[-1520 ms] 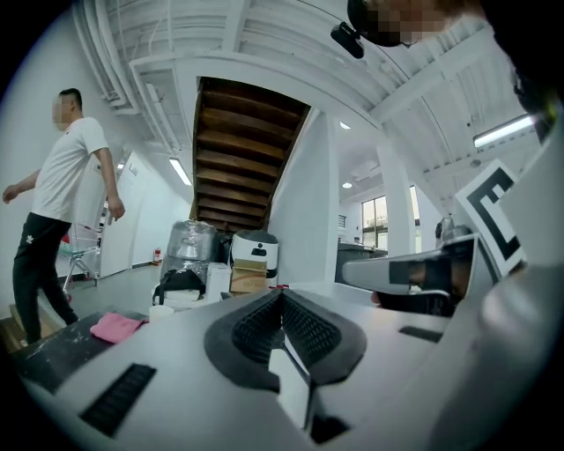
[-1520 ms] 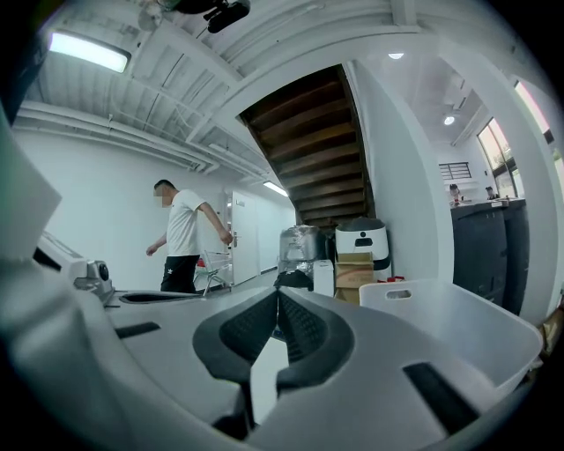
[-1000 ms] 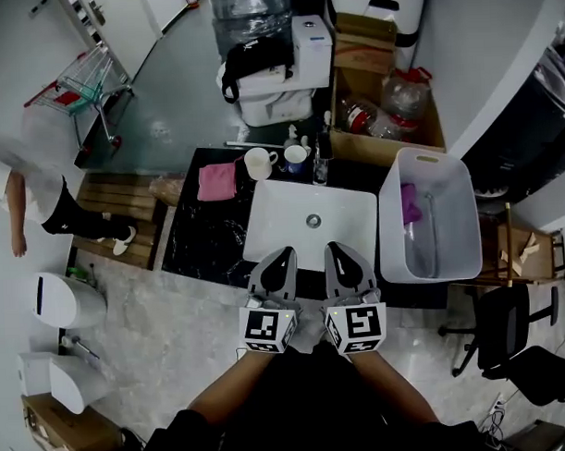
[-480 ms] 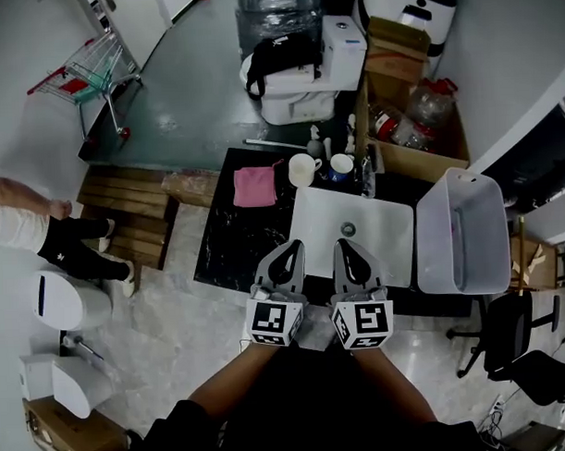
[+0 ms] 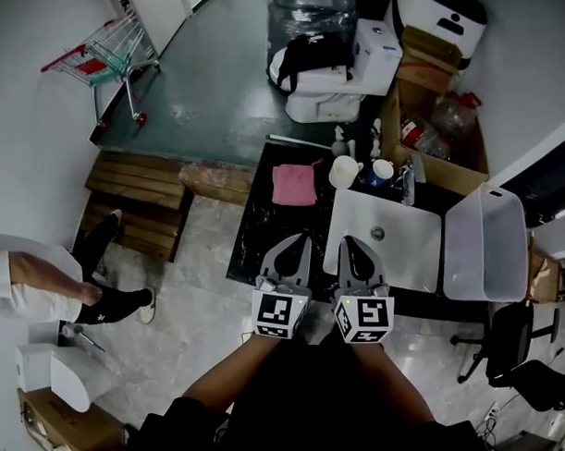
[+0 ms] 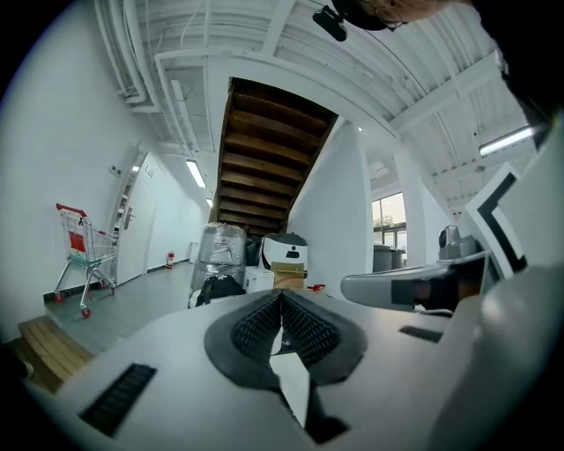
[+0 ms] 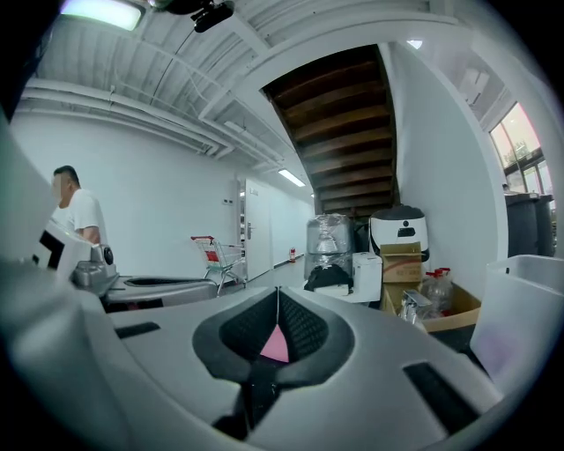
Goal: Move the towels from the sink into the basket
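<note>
Pink towel (image 5: 293, 184) lies flat on the black counter (image 5: 251, 244), a little above the middle of the head view. It sits just left of the white sink (image 5: 408, 252), on the counter rather than in the basin. At the right of the frame, the white basket (image 5: 487, 250) stands close against the sink's right side. Two cups (image 5: 345, 171) stand at the back of the counter, between the towel and the sink's upper left corner.

We hold the two grippers side by side at the lower middle of the frame, both below the towel and apart from it. Our left gripper (image 5: 290, 243) shows in front of the black counter. Our right gripper (image 5: 350, 243) shows in front of the sink's lower left corner.

In the left gripper view, the left gripper (image 6: 281, 295) has its ribbed pads (image 6: 256, 326) together at the tips, with nothing between them. In the right gripper view, the right gripper (image 7: 278, 291) is likewise closed and empty. A sliver of the towel (image 7: 274, 345) shows beyond it through the small gap under the tips, and the basket (image 7: 529, 299) stands at the right edge.

A shopping cart (image 5: 110, 50) stands at the upper left, a wooden pallet (image 5: 138, 202) lies left of the counter, and a person (image 5: 44, 284) is at the left edge.
</note>
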{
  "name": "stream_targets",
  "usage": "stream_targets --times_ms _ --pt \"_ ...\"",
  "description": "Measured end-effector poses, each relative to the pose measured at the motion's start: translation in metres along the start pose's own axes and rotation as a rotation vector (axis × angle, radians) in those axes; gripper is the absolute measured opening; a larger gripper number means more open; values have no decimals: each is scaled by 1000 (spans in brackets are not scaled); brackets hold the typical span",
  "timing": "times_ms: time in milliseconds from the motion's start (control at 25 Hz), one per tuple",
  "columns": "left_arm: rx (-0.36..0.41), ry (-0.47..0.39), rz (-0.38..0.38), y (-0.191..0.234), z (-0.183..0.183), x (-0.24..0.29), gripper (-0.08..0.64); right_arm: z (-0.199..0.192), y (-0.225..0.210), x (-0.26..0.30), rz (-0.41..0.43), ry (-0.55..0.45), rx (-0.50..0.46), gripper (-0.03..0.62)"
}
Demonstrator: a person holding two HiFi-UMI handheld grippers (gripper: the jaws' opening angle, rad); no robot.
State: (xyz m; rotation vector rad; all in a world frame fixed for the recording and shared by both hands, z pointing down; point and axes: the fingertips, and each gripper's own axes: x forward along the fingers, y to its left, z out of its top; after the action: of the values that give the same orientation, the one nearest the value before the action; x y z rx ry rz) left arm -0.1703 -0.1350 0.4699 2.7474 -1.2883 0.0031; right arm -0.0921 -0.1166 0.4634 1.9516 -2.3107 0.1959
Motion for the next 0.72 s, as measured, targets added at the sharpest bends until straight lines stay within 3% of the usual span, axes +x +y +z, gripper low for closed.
stream_targets --times_ms 240,720 --pt "-36 0 47 32 -8 -13 14 -12 23 25 39 51 -24 18" --pt "-58 18 107 73 -18 18 14 -36 15 101 89 131 -29 18"
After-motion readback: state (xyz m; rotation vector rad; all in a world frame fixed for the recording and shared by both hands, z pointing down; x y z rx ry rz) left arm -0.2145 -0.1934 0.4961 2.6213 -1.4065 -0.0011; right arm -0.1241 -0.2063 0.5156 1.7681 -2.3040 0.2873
